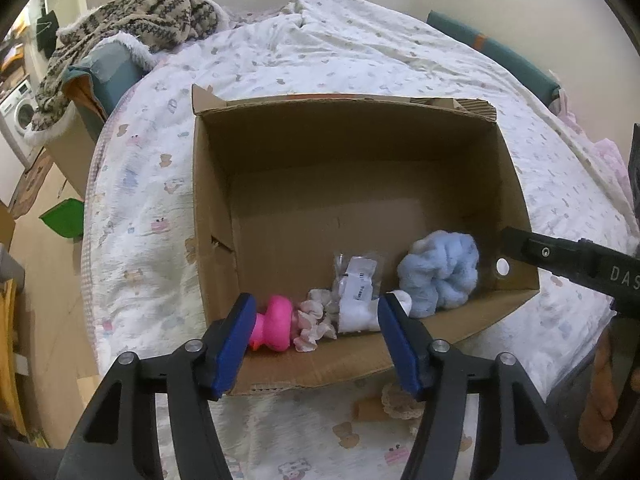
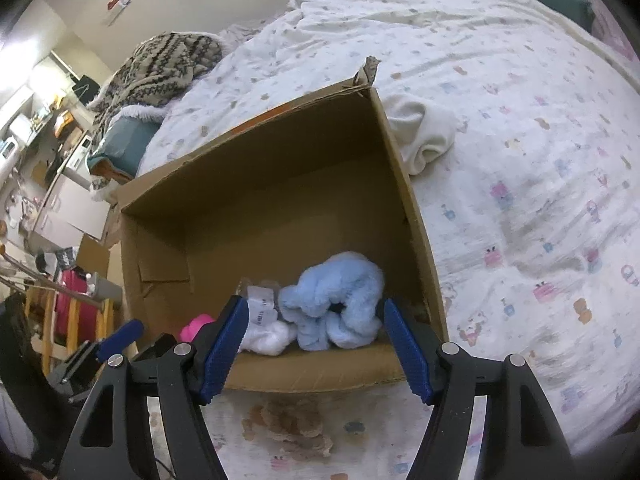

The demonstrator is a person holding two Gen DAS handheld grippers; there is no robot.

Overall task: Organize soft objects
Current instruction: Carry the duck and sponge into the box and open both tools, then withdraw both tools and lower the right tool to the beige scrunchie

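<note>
One cardboard box (image 1: 352,184) on a bed holds, lower centre, four things: one pink toy (image 1: 276,322), one frilly cloth (image 1: 316,320), one white packet (image 1: 358,292), one blue fluffy bundle (image 1: 440,272). Left claw (image 1: 316,344) and right claw (image 2: 316,348) both gape, gripping nothing.

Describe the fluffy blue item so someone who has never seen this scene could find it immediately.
Find the open cardboard box on the patterned bedspread. Along its near wall lies a row of small items; the blue fluffy scrunchie ends that row, by the wall with a round hole. It alone is pale blue and furry.
</note>
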